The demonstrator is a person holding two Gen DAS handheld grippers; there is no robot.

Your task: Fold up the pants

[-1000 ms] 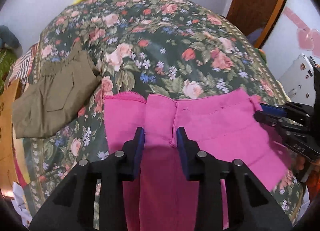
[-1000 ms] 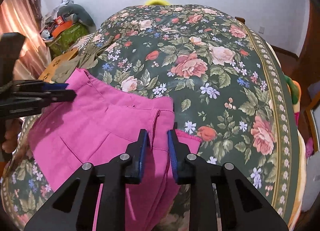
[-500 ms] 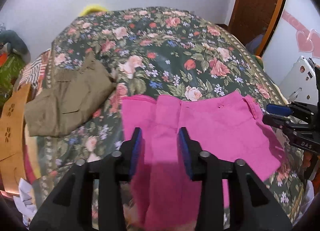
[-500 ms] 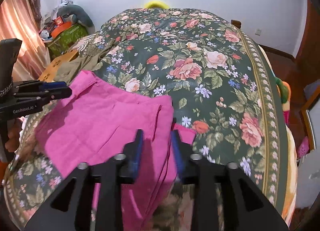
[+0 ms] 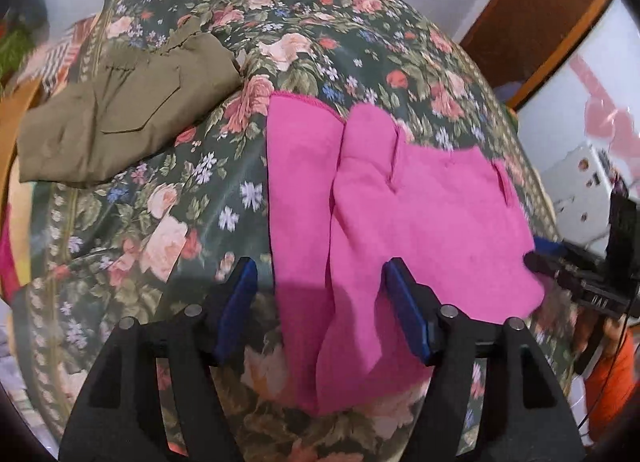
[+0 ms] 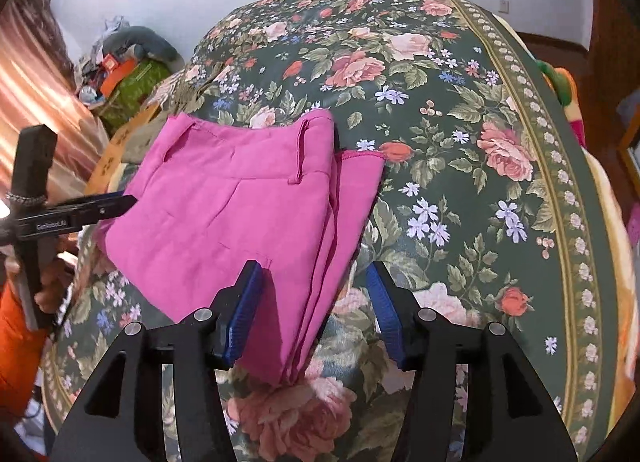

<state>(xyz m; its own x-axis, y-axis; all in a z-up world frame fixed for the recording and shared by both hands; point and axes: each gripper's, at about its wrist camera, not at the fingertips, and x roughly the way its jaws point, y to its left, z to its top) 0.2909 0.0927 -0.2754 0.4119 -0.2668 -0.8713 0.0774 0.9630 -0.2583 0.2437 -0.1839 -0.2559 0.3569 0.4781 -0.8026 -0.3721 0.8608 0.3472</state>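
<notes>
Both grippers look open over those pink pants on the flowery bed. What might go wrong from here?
The folded pink pants hang over the floral bedspread edge, so they may slide off. The uneven layers may stay crooked. The open left gripper could snag the fold.

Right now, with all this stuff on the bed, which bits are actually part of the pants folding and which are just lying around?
Part of the job:
- pink pants, lying on the bedspread
- left gripper, jaws open
- right gripper, jaws open

Just lying about:
- olive-green garment, folded, apart from the pink pants
- floral bedspread underneath
- clutter pile by the wall
</notes>
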